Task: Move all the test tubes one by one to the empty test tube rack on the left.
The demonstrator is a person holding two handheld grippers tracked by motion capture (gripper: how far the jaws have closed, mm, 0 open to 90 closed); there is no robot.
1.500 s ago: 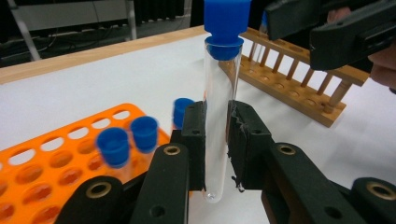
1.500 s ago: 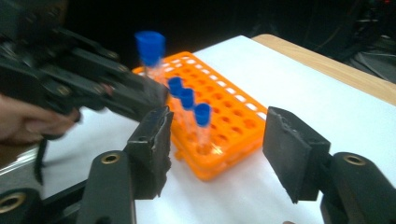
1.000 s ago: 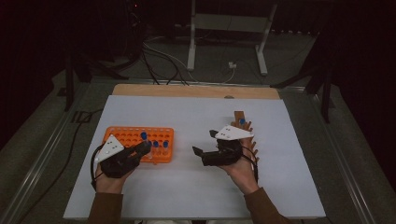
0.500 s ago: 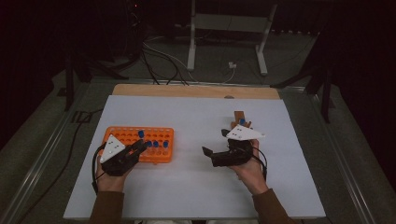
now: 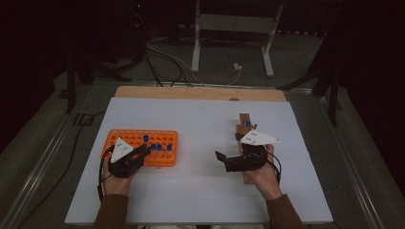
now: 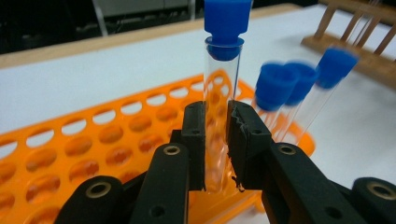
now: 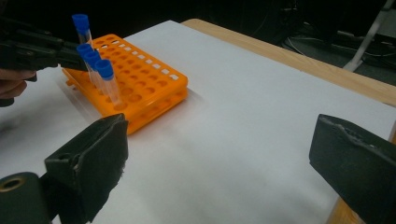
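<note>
Your left gripper [image 6: 216, 140] is clamped on a blue-capped tube [image 6: 219, 93] that stands upright between its jaws, over the orange rack [image 6: 93, 140]. Your right gripper [image 7: 224, 163] hangs wide open and empty, the wooden rack [image 5: 246, 125] just behind it with one tube seated. By my reading the transfer has barely begun: three tubes [image 7: 100, 70] wait beyond the left jaws.

We see a clear, blue-capped test tube [image 6: 218, 93] standing upright above the orange rack [image 5: 136, 140], three more capped tubes [image 5: 160, 148] slotted just beside it.
</note>
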